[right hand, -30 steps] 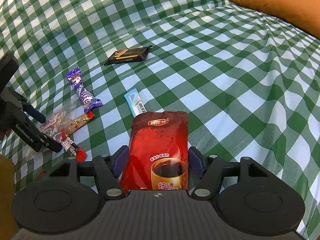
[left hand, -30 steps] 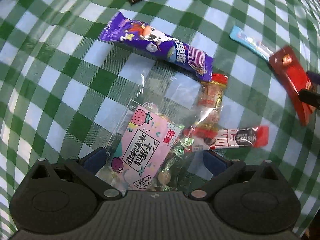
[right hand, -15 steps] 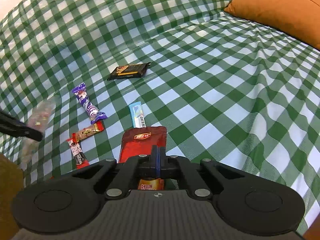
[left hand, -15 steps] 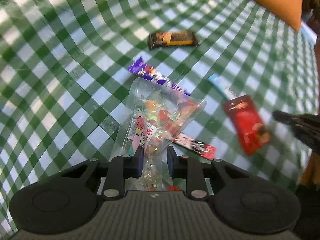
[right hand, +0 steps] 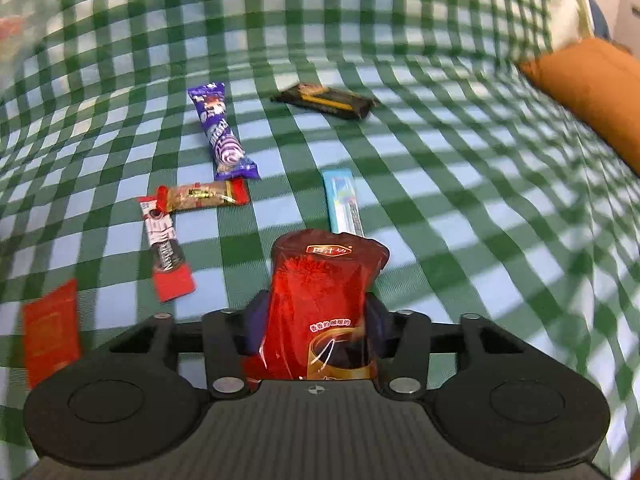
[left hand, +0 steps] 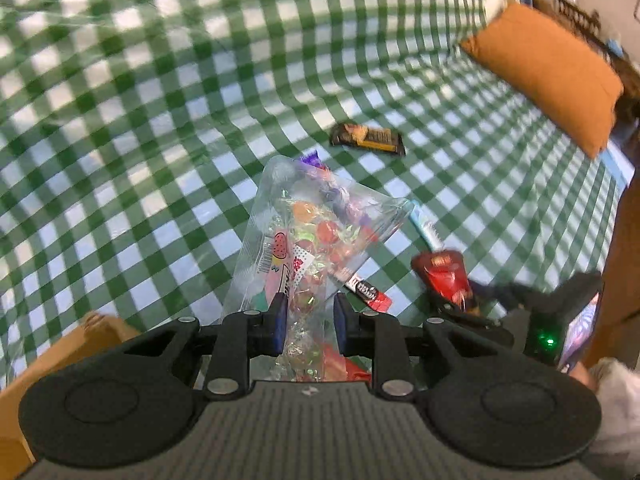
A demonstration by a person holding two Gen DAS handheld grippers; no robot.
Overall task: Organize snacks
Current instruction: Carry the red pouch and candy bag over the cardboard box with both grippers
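Observation:
My left gripper is shut on a clear bag of wrapped candies and holds it well above the green checked cloth, with the bag standing up past the fingers. In the right wrist view a red coffee pouch sits bowed between the pads of my right gripper. Its jaws are opening, and the pouch's sides still press on both pads. The left wrist view shows the same pouch raised off the cloth at the right.
On the cloth lie a purple wafer pack, a dark chocolate bar, a blue stick, a peanut bar, a red-ended wafer bar and a flat red packet. An orange cushion is at the right. A brown box corner is at lower left.
The left gripper shut on the candy bag and lifted it high off the cloth. The right gripper closed tight over the red pouch, then widened, and the pouch now stands bowed between its pads.

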